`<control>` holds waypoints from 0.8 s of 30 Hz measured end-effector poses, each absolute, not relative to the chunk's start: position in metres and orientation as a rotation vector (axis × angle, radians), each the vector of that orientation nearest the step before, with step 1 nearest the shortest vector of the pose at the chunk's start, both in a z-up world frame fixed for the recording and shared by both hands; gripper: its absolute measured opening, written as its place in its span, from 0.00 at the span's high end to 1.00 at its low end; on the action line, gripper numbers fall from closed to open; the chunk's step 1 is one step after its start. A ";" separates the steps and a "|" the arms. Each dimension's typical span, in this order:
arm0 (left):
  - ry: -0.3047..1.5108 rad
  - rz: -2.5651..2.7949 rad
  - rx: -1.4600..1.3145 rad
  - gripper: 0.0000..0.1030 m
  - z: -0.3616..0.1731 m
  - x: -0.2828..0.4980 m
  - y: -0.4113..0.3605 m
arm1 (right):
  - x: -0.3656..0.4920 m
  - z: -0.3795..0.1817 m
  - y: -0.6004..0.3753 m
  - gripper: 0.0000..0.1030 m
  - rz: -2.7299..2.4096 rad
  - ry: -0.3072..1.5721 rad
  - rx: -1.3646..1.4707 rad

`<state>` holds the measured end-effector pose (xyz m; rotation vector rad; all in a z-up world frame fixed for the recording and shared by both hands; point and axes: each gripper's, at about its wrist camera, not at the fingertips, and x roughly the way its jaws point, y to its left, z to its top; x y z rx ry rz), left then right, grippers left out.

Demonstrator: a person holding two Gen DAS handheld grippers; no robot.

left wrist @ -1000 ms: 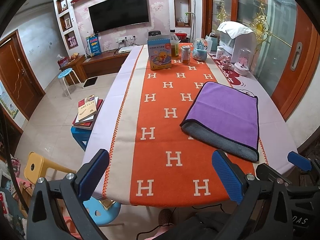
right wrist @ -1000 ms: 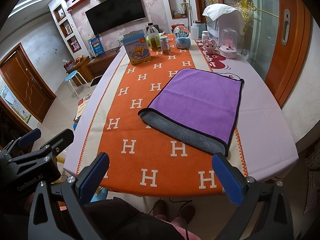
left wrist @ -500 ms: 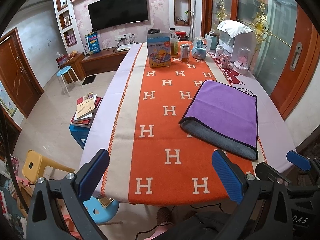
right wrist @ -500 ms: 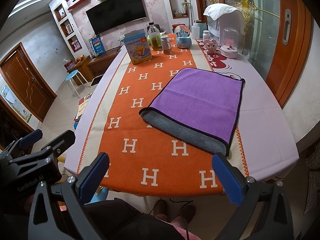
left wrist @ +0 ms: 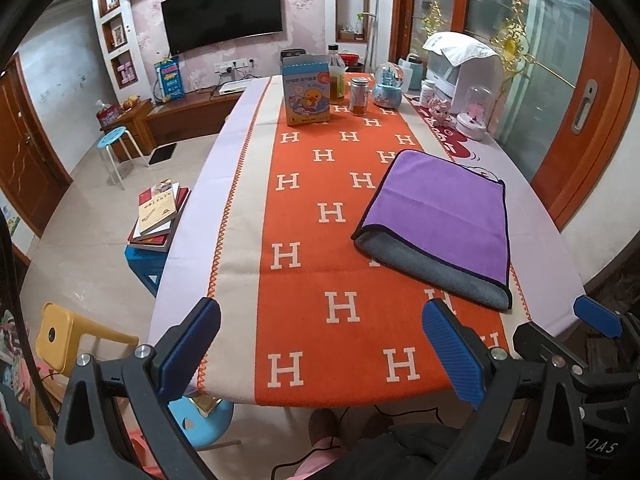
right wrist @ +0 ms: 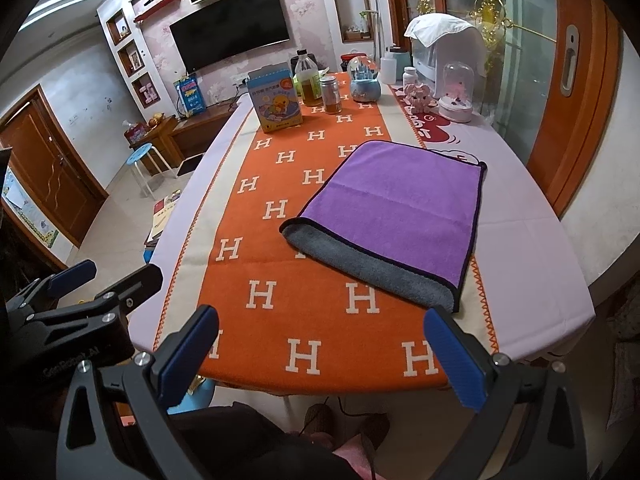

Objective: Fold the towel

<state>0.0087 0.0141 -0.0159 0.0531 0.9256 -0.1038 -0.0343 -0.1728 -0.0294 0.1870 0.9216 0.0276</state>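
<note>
Left gripper [left wrist: 320, 344] off the near table edge, jaws spread wide, holding nothing, touching nothing. Right gripper [right wrist: 320, 348] same: jaws wide apart, empty, hanging past the near edge of the table [right wrist: 532, 320]. Orange H-print runner [left wrist: 320, 240] bare between grippers and towel. Purple towel [right wrist: 396, 208] lies flat, folded once, grey underside showing along its near edge, right half of table, its right edge on the lilac cloth near the table's right edge. Far end: blue duck box [left wrist: 306, 94], oil bottle [left wrist: 336, 76], jar [left wrist: 359, 96], snow globe [left wrist: 388, 86].
</note>
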 end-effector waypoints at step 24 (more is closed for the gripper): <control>1.007 -0.320 0.144 0.03 -0.044 0.043 0.021 | -0.042 -0.047 -0.158 0.01 -0.173 0.901 0.314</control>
